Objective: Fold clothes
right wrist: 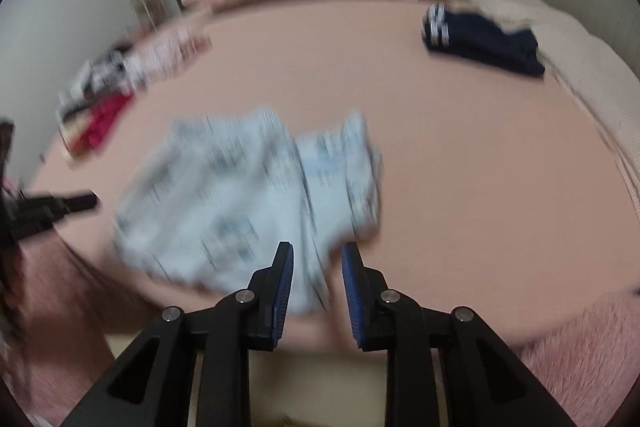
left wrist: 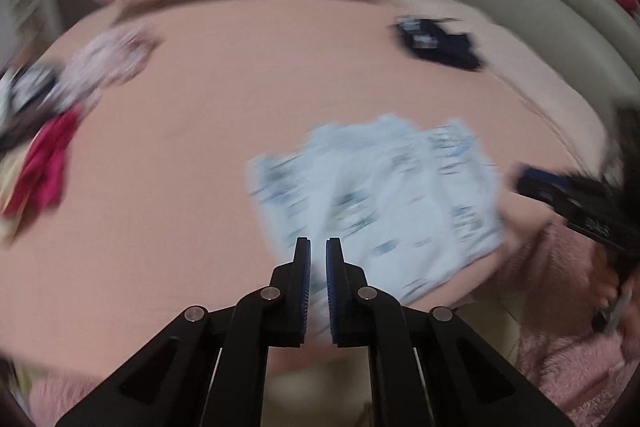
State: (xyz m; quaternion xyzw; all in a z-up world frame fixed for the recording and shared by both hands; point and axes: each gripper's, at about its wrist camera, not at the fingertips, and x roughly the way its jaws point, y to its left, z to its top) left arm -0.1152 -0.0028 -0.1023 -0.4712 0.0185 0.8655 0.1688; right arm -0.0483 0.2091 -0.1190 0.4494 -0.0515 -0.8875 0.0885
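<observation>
A light-blue printed garment (right wrist: 248,195) lies partly folded near the front edge of the pink bed (left wrist: 192,131), and the fold seems mid-way. The left gripper (left wrist: 318,247) has its jaws nearly together, with the garment's near edge apparently caught between them. The right gripper (right wrist: 316,255) stands slightly apart over the garment's near hem, pinching nothing. Next, probably, lifting that edge over toward the far side. Bare sheet beyond leaves room; a folded navy piece (right wrist: 484,39) lies well apart.

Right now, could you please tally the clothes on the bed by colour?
Light blue printed: 1
Navy with white stripes: 1
Magenta: 1
Pale pink patterned: 1
Black-and-white: 1
Total: 5, though blur hides the left pile's edges.
</observation>
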